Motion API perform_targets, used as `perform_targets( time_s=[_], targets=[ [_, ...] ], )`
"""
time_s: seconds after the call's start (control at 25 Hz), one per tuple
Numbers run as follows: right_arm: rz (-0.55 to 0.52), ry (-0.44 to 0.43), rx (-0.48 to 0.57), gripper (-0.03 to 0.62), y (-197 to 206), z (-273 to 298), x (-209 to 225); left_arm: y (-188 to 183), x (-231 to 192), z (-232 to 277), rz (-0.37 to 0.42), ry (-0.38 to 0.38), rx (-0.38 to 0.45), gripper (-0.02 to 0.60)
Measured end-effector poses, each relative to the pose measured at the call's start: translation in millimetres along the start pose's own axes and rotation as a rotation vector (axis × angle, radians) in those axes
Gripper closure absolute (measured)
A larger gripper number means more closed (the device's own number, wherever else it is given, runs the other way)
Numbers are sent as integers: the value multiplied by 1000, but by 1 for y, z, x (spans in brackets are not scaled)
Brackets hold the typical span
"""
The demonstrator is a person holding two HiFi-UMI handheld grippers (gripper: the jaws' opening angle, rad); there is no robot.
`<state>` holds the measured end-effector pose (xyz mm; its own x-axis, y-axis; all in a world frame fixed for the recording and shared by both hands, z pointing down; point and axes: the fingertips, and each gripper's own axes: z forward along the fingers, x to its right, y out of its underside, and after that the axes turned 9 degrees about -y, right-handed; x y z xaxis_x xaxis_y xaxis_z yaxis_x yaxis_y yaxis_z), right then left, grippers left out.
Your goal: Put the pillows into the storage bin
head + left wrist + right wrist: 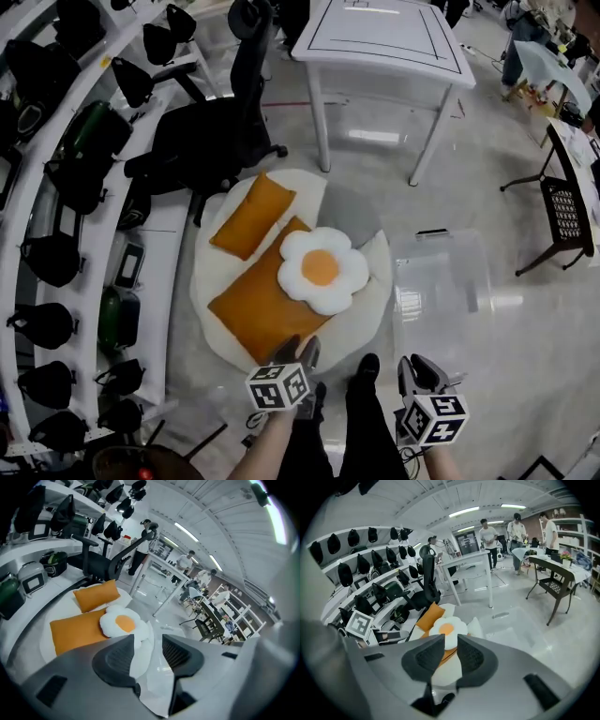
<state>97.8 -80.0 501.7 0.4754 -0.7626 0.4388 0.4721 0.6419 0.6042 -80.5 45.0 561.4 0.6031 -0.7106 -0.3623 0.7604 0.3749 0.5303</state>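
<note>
On a round white rug (211,309) lie a small orange pillow (253,216), a bigger orange pillow (253,314) and a white fried-egg pillow (322,269) that rests on the bigger one. A grey cushion-like shape (352,211) shows behind them. The clear plastic storage bin (441,281) stands on the floor right of the rug. My left gripper (298,354) hovers open at the near edge of the big orange pillow, nothing between its jaws (147,641). My right gripper (419,367) is near the bin's front, open and holding nothing (450,641).
A white table (384,42) stands beyond the rug, with a black office chair (206,141) at its left. Curved white shelves (56,187) loaded with black headsets run along the left. A dark chair (567,216) is at the far right. Several people (487,536) stand in the background.
</note>
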Motion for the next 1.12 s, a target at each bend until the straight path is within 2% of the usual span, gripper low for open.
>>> perform_targets(
  time_s=[0.36, 0.64, 0.8, 1.12],
  targets=[
    [-39, -99, -132, 516, 21, 87, 44, 22, -23, 111, -180, -90, -43, 374],
    [-53, -151, -169, 517, 41, 160, 74, 48, -46, 188, -190, -147, -72, 373],
    [-40, -173, -187, 519, 54, 192, 85, 61, -62, 215, -227, -170, -80, 367],
    [-23, -183, -225, 522, 74, 211, 100, 85, -91, 259, -309, -225, -129, 339]
  ],
)
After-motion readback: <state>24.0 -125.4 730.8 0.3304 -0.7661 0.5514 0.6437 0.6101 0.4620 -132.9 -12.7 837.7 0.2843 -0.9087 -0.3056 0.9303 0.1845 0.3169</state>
